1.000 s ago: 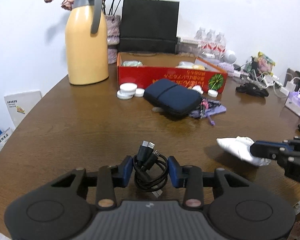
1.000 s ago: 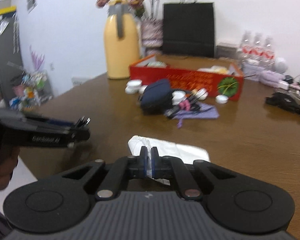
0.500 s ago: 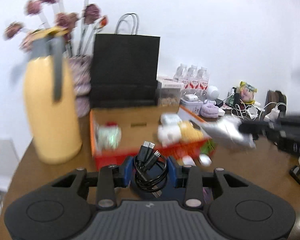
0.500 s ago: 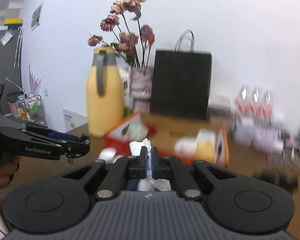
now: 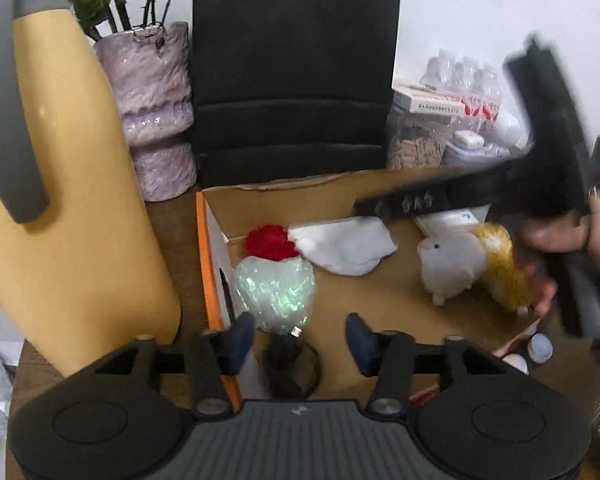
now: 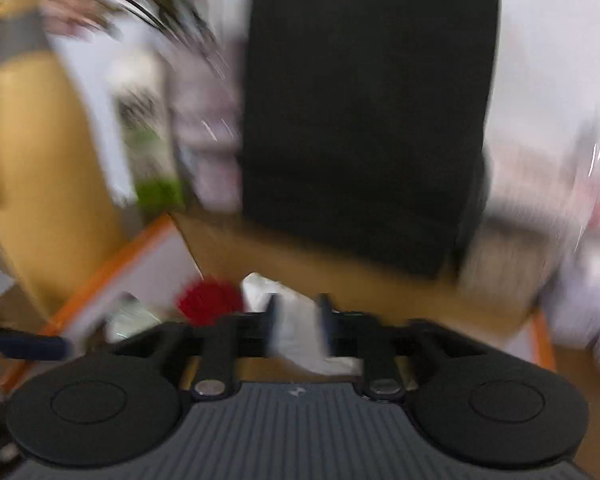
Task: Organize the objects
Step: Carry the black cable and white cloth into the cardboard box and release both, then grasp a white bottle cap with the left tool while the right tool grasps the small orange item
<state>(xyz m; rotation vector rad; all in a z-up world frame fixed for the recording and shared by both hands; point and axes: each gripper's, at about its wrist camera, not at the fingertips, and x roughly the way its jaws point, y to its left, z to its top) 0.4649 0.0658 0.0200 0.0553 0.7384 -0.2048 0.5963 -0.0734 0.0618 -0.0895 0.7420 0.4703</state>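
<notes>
Now both grippers hang over the open cardboard box (image 5: 380,304), and the box floor is the landmark for everything below. The left gripper (image 5: 300,336) has its jaws spread wide, and the coiled black cable (image 5: 290,364) sits between and just under the blue fingertips (image 5: 240,336), touching neither as far as can be seen; it seems to rest at the box's near left corner, beside the orange-edged wall, with its plug end pointing up and away from the camera. So the cable looks released, and the left hand is the nearer one to it.

The right gripper (image 6: 296,320) is blurred with motion, but its jaws stand apart with the white cloth (image 6: 300,332) lying between them; whether the pads touch it cannot be told. In the left view the cloth (image 5: 344,246) lies on the box floor toward the back, just beside a red pompom (image 5: 270,242) and a clear crinkled bag (image 5: 276,292), with the right gripper above it. A white and yellow soft toy (image 5: 460,268) lies further right in the box.

Behind the box stand a black paper bag (image 5: 296,72), a purple vase (image 5: 152,116) and a tall yellow flask (image 5: 68,200), on a brown wooden table (image 5: 172,236) against a white wall. Likely both items are placed; a lift straight up would clear the box walls.
</notes>
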